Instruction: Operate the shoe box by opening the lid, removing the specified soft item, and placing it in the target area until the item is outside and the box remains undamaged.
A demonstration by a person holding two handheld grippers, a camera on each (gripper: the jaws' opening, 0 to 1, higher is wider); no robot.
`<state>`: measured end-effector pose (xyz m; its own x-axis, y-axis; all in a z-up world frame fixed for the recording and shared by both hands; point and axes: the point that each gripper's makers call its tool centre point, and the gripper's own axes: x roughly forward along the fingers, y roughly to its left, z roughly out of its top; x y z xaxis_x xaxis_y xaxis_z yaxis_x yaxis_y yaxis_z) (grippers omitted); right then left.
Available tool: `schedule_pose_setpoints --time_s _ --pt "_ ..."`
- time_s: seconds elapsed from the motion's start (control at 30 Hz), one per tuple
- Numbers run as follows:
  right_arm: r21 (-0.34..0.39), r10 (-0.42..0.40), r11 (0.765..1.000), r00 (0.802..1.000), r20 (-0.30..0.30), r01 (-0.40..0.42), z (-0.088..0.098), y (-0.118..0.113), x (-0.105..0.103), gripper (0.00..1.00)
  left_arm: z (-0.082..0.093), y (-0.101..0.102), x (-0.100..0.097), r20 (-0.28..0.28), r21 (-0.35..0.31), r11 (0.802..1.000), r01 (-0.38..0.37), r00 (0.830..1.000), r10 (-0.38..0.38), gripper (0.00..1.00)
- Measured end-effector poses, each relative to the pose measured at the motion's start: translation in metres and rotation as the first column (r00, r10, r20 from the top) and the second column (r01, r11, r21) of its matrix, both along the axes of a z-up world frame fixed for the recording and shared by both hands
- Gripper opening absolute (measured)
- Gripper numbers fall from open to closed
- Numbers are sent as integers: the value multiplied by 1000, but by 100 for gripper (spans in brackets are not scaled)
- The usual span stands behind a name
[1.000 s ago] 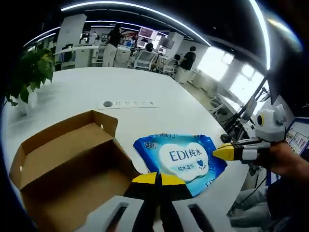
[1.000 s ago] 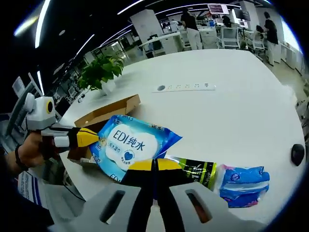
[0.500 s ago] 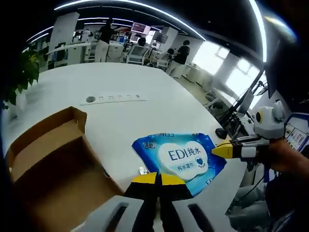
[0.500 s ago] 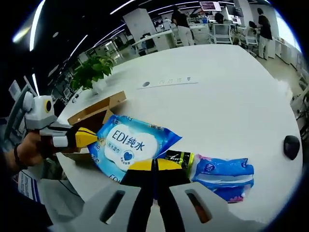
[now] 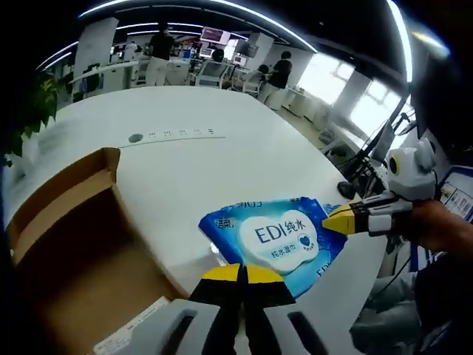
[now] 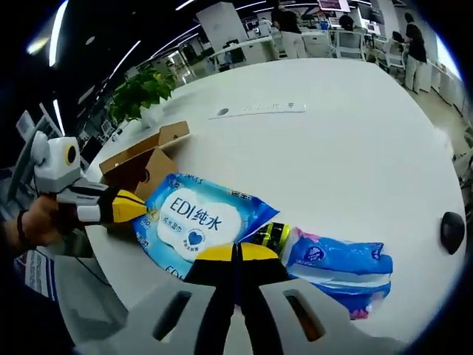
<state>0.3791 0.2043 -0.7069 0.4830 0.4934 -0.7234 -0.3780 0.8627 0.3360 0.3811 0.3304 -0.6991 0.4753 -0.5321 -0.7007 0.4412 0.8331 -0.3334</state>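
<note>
We hold the wipes pack (image 5: 280,237) by two opposite edges, clear of the box (image 5: 70,244) and over the white bench (image 5: 222,159). The pack is a soft blue pouch with a white label reading "EDI" plus Chinese characters, and it sits stretched between our two claws. In the left gripper view our left claw (image 5: 240,272) has its yellow tips pressed together on the pack's near edge, while the right claw (image 5: 341,220) comes in from the right and pinches the far corner. The right gripper view (image 6: 194,220) gives the mirror of this: the right claw (image 6: 236,253) closed on the near edge, the left claw (image 6: 135,208) gripping the pack's left end, a hand (image 6: 29,225) behind it.

The box stands open just left of the pack in the left gripper view, brown cardboard, its inside in shadow (we cannot tell whether anything lies in it). In the right gripper view the box (image 6: 140,159) lies behind the left claw.

Beside the right claw a second blue pouch (image 6: 340,259) lies on the bench, with a dark packet (image 6: 272,235) touching its left end. A mouse (image 6: 451,231) sits near the bench's right edge, a plant (image 6: 144,92) at its far left, and a power strip (image 6: 259,109) further back.
</note>
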Motion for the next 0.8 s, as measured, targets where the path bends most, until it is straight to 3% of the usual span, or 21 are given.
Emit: schedule_pose_setpoints --time_s 0.47,0.67,0.8 --pt "-26 47 999 998 -36 -48 -29 -2 -1 0 -22 -5 -7 0 95 995 43 999 -43 0" --pt "-29 45 999 998 -41 -46 -39 -2 -2 0 -33 -4 -11 -21 99 994 39 999 -37 0" --pt "-24 44 999 998 -38 -45 -41 -3 -1 0 -33 -5 -8 -7 114 992 48 999 -47 0"
